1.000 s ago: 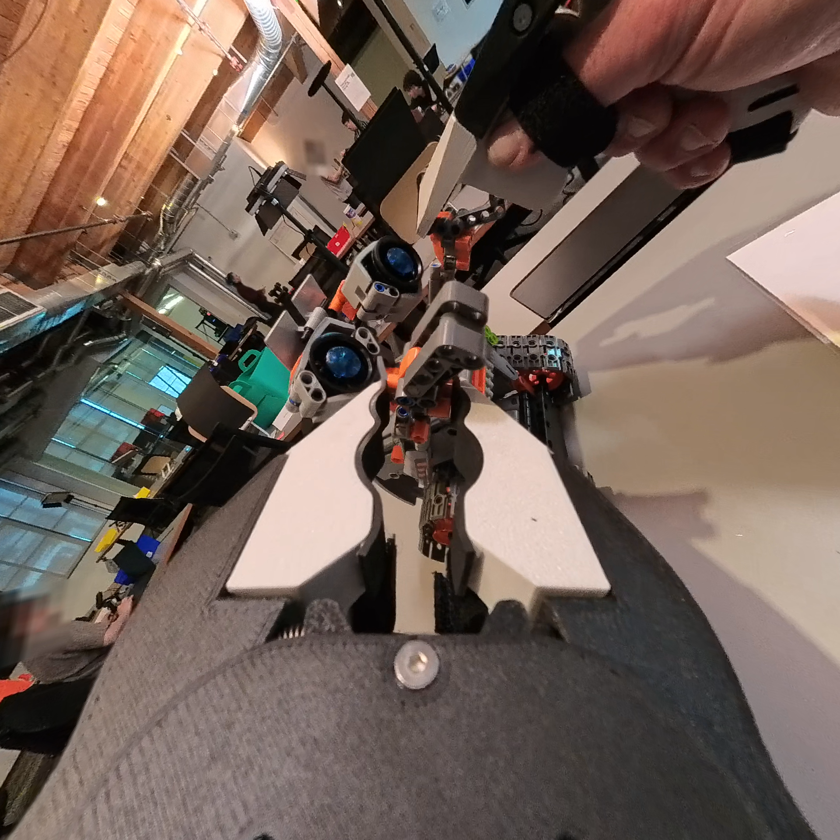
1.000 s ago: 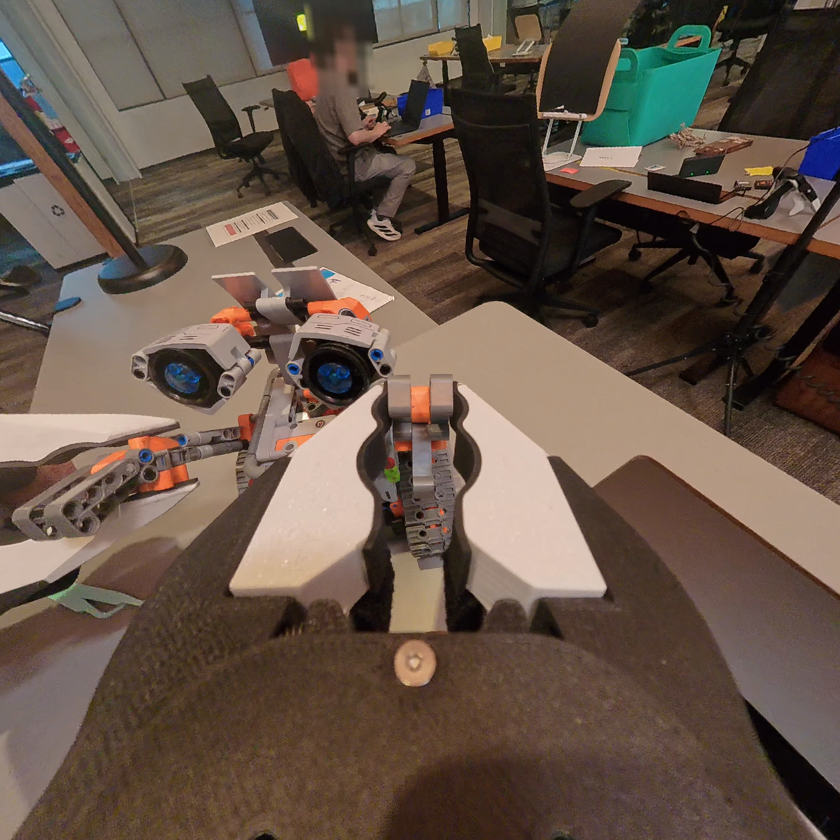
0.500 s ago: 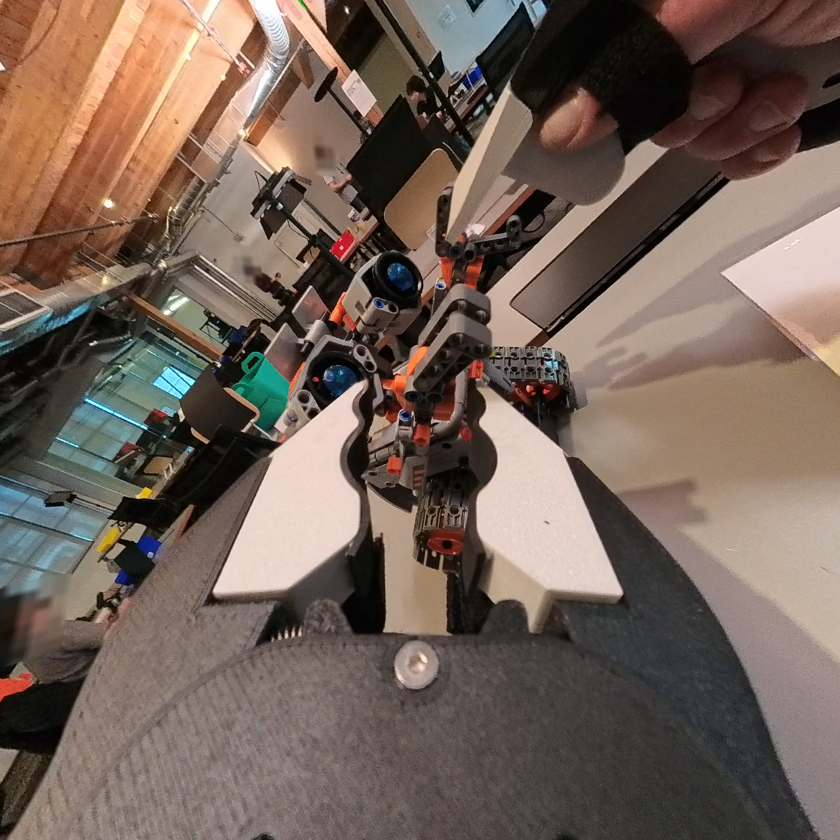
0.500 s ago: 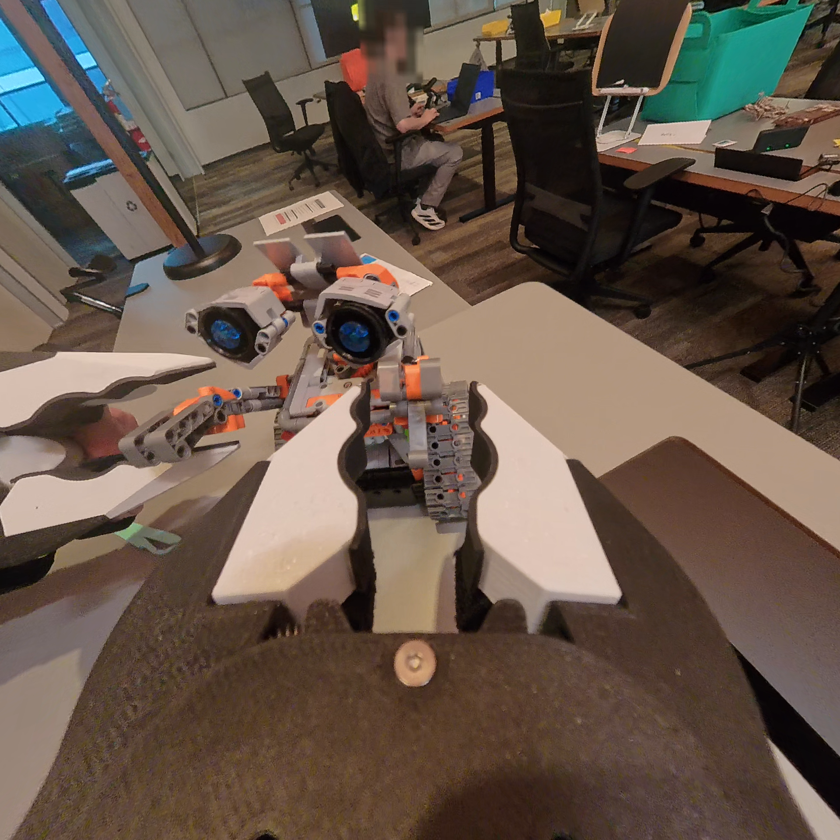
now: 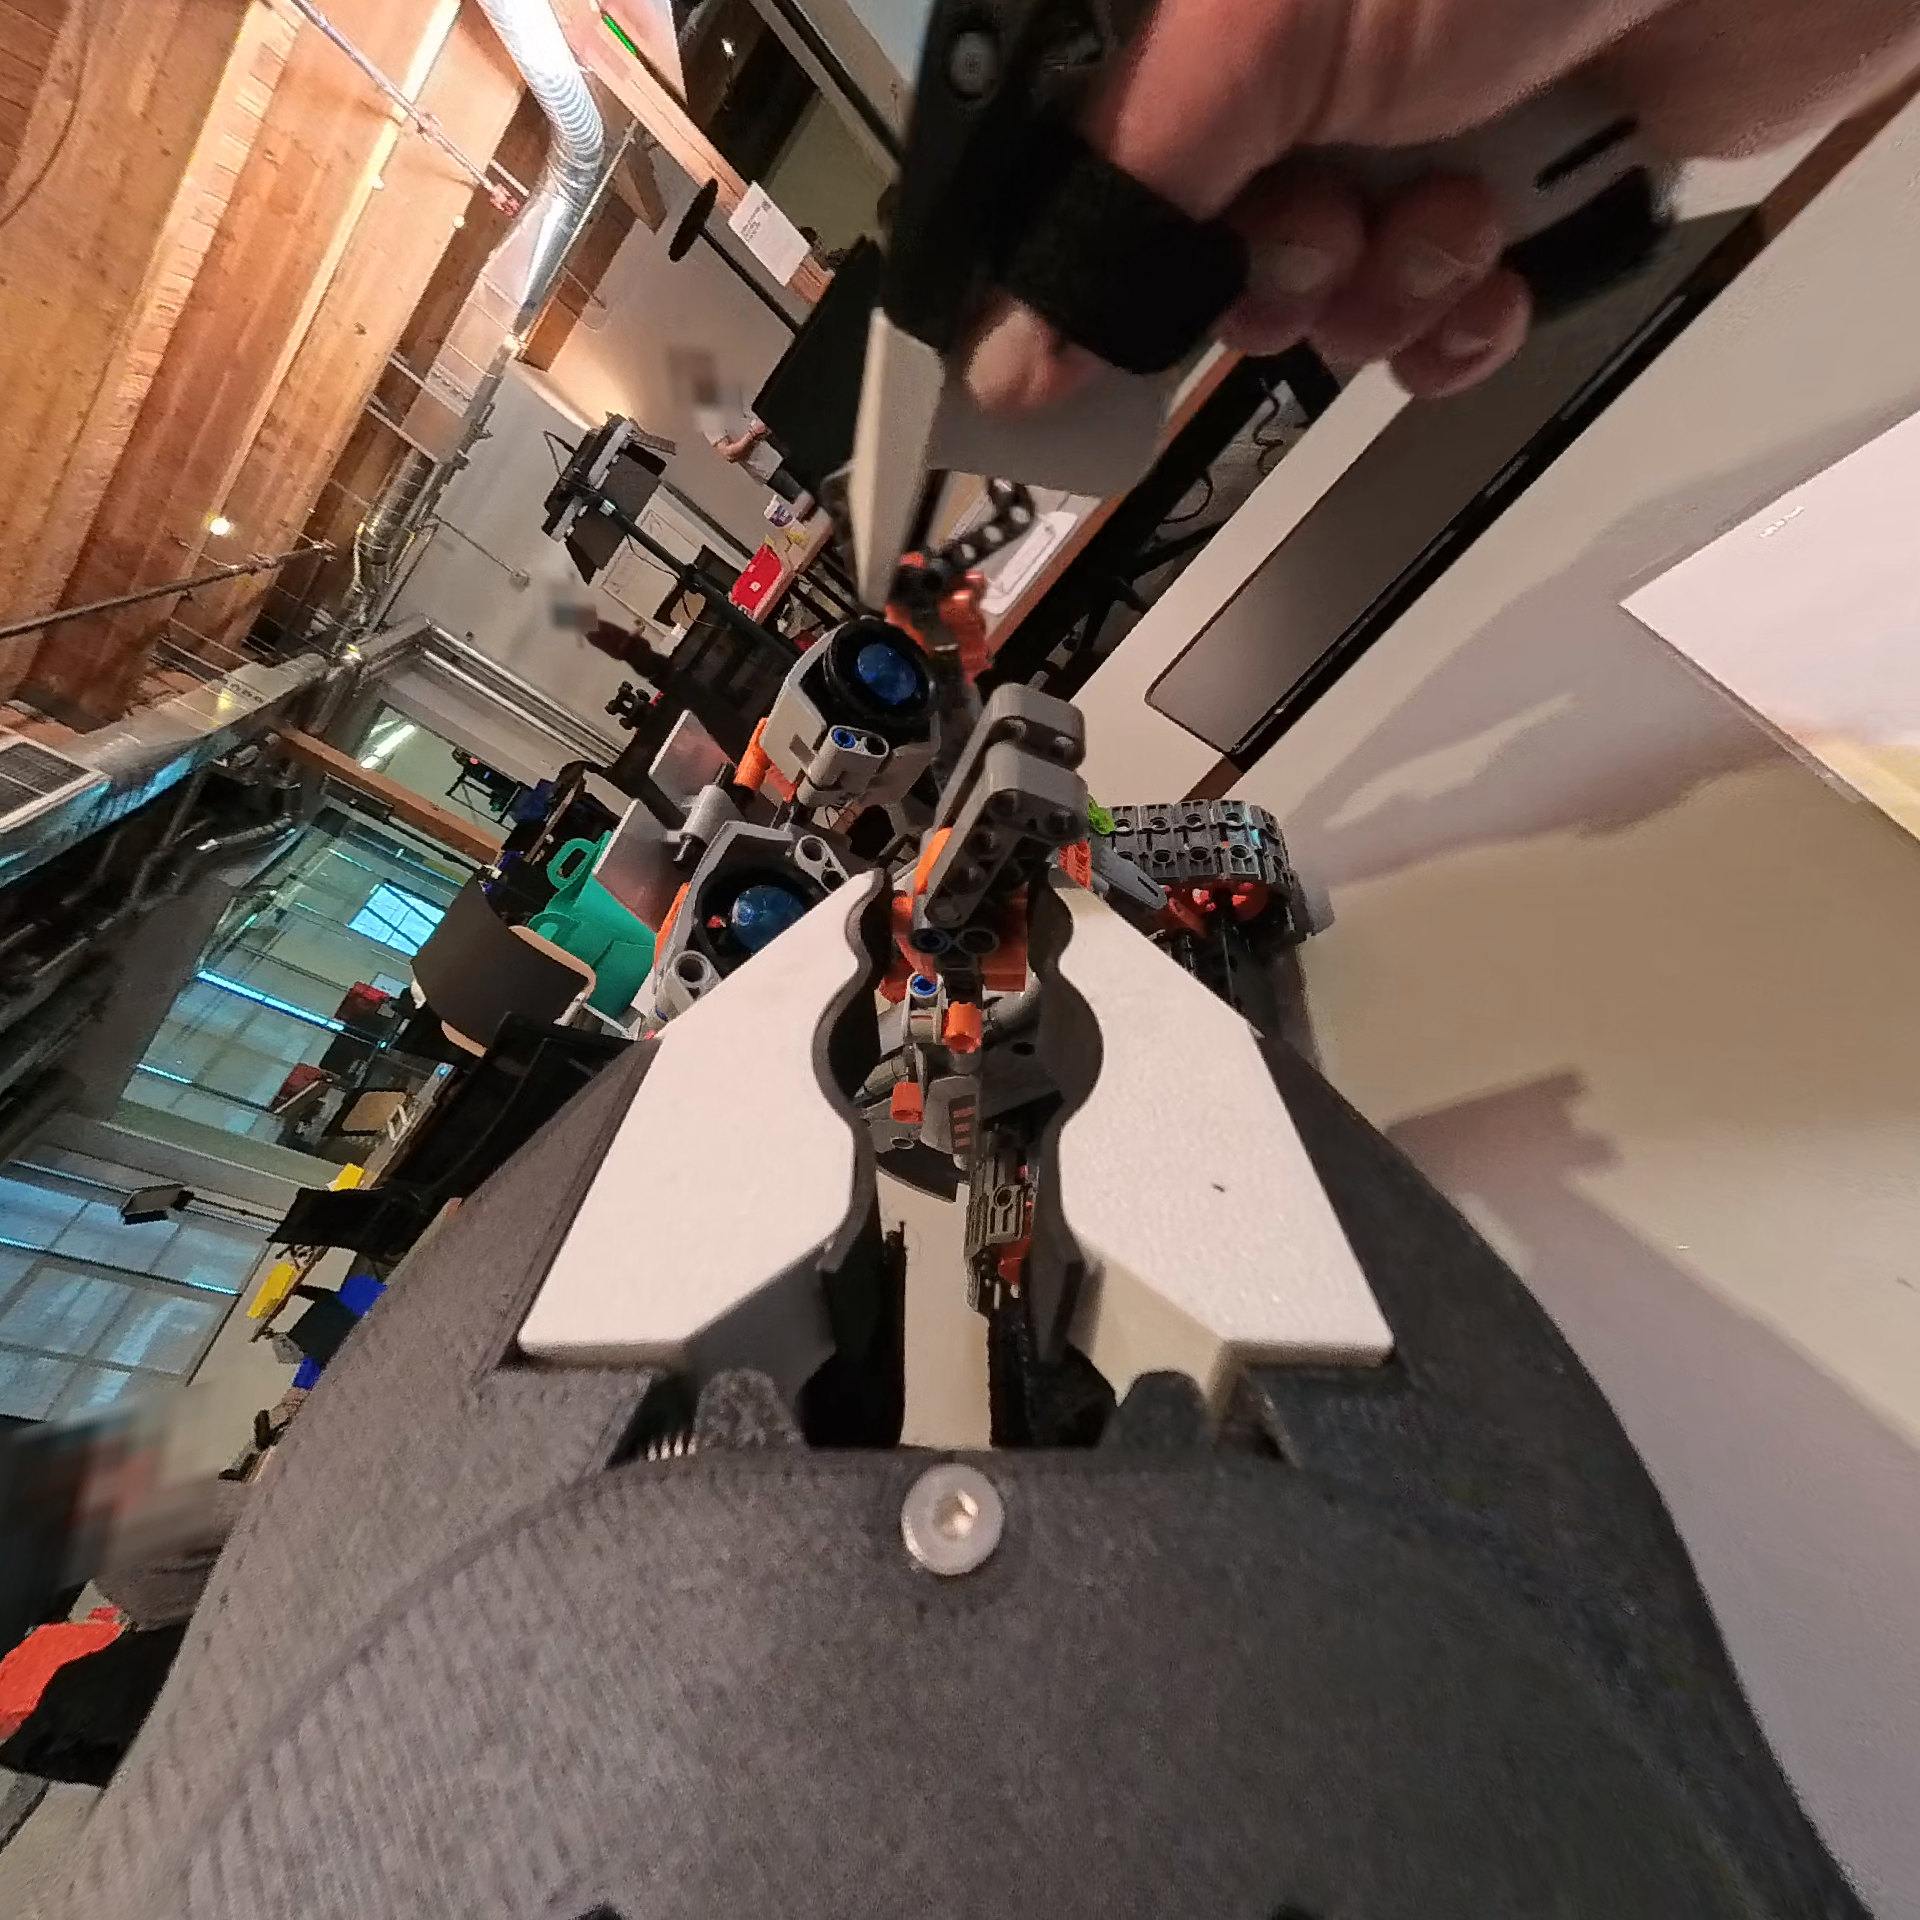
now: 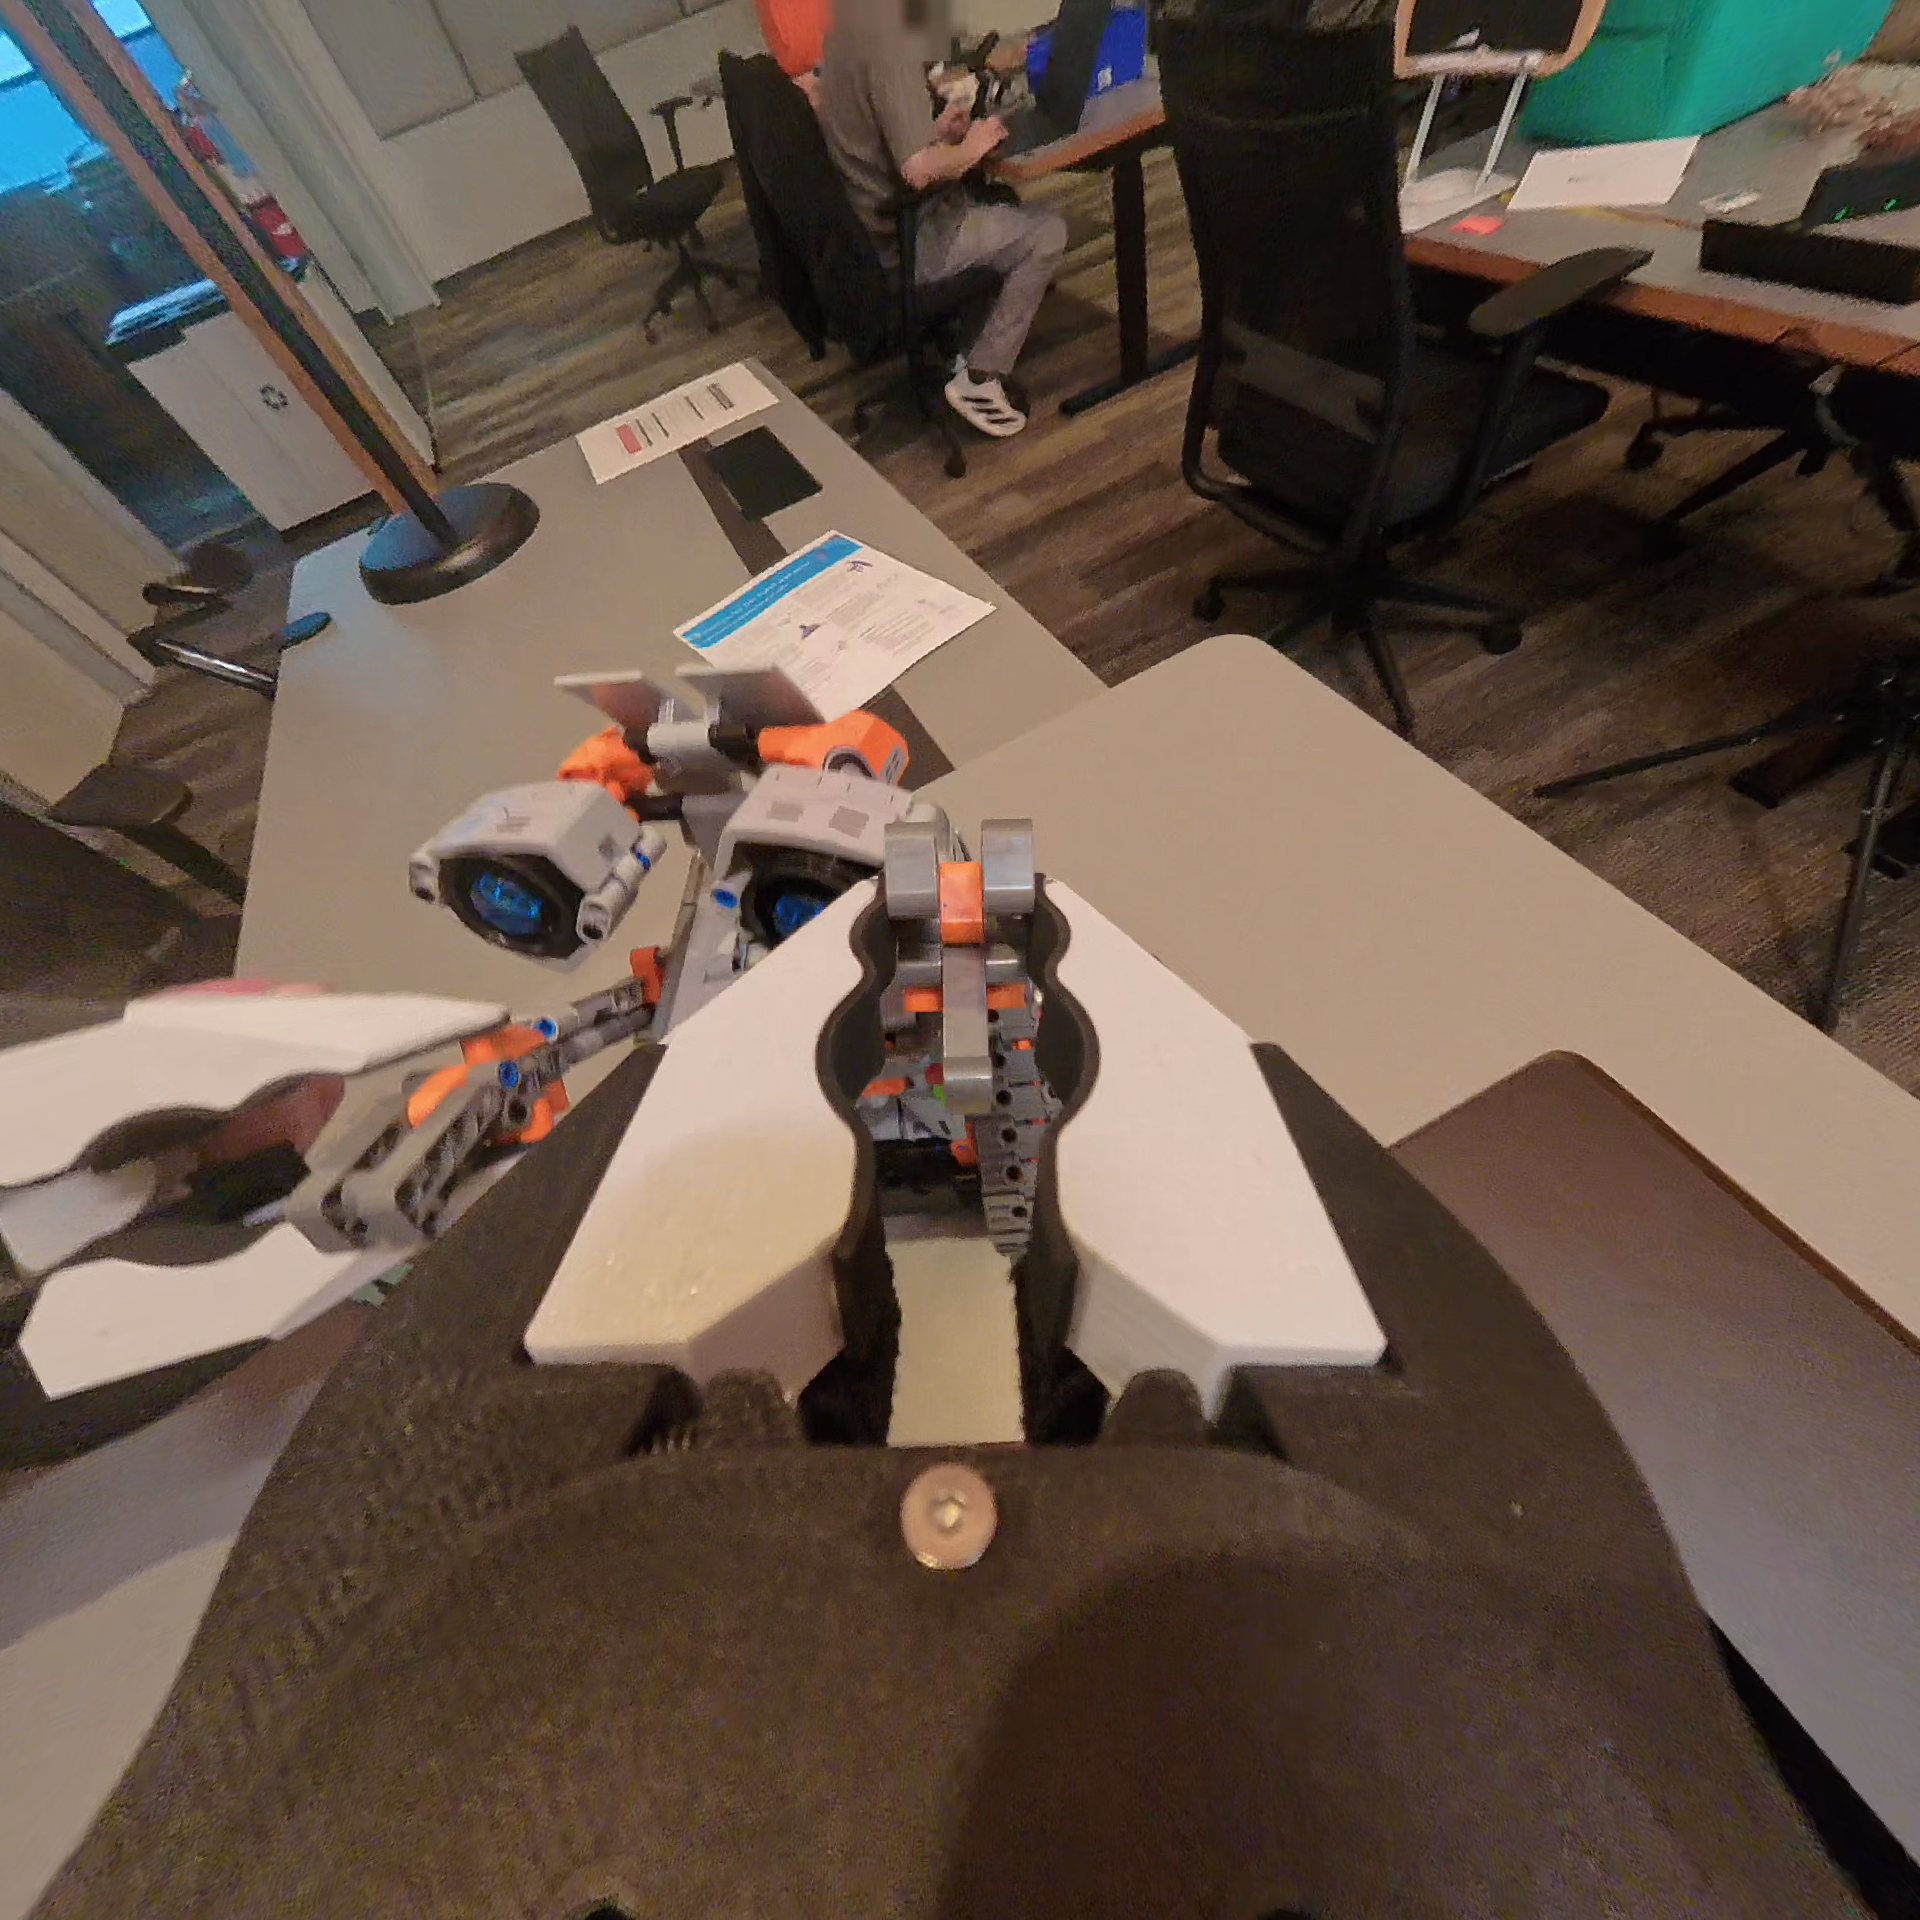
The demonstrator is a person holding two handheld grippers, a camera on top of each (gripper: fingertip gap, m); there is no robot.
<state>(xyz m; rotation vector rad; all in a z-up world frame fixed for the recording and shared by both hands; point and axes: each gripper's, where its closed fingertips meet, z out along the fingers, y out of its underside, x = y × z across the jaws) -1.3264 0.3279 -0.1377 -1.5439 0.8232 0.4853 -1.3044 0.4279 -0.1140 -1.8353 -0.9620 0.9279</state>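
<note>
While the brick-built robot (image 6: 727, 894) stands on the grey table (image 6: 1351, 894), its right arm (image 6: 961, 935) is pinched by the right gripper (image 6: 956, 997) and its left arm (image 5: 997, 831) by the left gripper (image 5: 961, 997).

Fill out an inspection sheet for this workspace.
Surface: grey table, with a dark mat at its right.
Things: toy robot of grey and orange bricks, blue lenses, tracked base, standing on the table.
Clutter: printed sheet, black pad and pole base on the next table.
Grippers: left tongs closed on one of the toy's arms; right tongs closed on the other.
Cables: nothing seen.
Surroundings: open office, black chair, seated person, teal bin.
</note>
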